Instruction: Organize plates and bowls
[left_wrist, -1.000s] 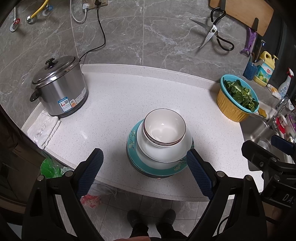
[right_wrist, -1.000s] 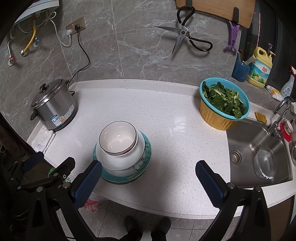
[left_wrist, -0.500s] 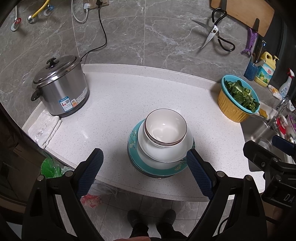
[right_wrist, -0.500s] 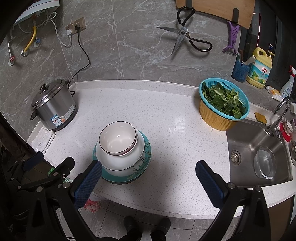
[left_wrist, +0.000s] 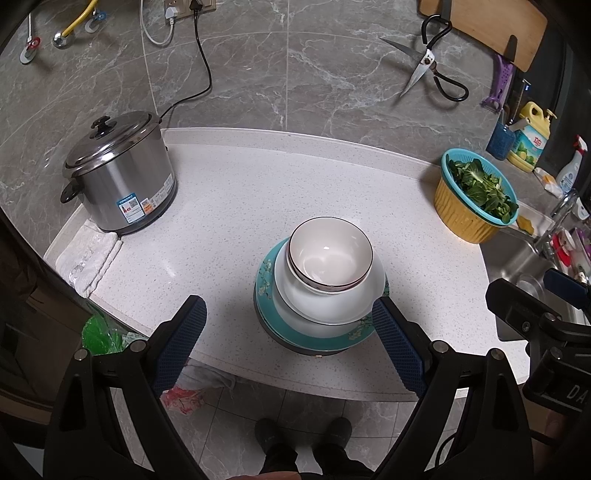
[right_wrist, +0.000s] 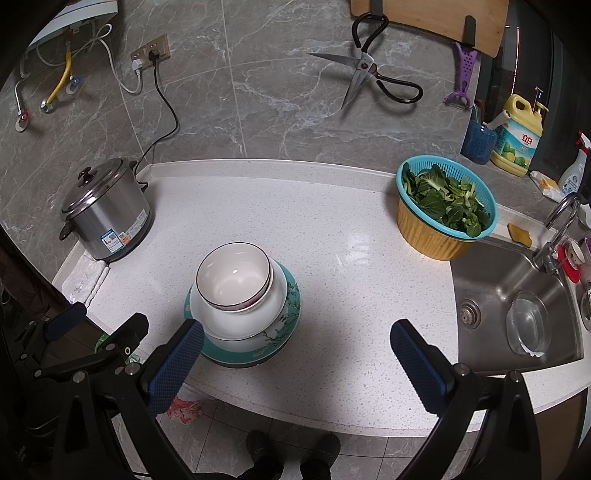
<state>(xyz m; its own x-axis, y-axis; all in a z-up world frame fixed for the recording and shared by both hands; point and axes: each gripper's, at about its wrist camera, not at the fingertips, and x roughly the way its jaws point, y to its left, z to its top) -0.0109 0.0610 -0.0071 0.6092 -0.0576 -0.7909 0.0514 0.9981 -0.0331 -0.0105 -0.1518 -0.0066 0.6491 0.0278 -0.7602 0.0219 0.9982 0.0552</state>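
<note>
On the far left of the white speckled worktop (left_wrist: 303, 192), a folded white cloth (left_wrist: 88, 254) lies at the edge, with a stainless steel rice cooker with black lid knob (left_wrist: 118, 177) standing just beside it; its black cord runs up the grey marble wall to a socket.

Near the front edge, centre-left, stands the stack: a teal floral-patterned plate (right_wrist: 258, 347) at the bottom, a large white bowl (right_wrist: 240, 317) on it, and a smaller dark-rimmed white bowl (right_wrist: 232, 280) nested on top, sitting slightly off-centre.

The left hand-held gripper (left_wrist: 288, 343) is spread wide and holds nothing; its blue-padded fingers (left_wrist: 181, 339) flank the stack from the front, the right-side pad close to the plate rim, contact not determinable. The right hand-held gripper (right_wrist: 295, 358) is likewise wide apart and empty, its left pad close against the stack and its right pad over bare worktop.

On the wall hang black-handled steel scissors (right_wrist: 373, 81), a wooden board and a purple peeler.

To the right, well apart from the stack, a teal colander of leafy greens set in a yellow tub (right_wrist: 443, 206) stands beside the stainless steel sink (right_wrist: 491, 291), which contains a clear glass bowl (right_wrist: 524, 325). A yellow detergent bottle (right_wrist: 517, 136) and a spray bottle stand behind.
</note>
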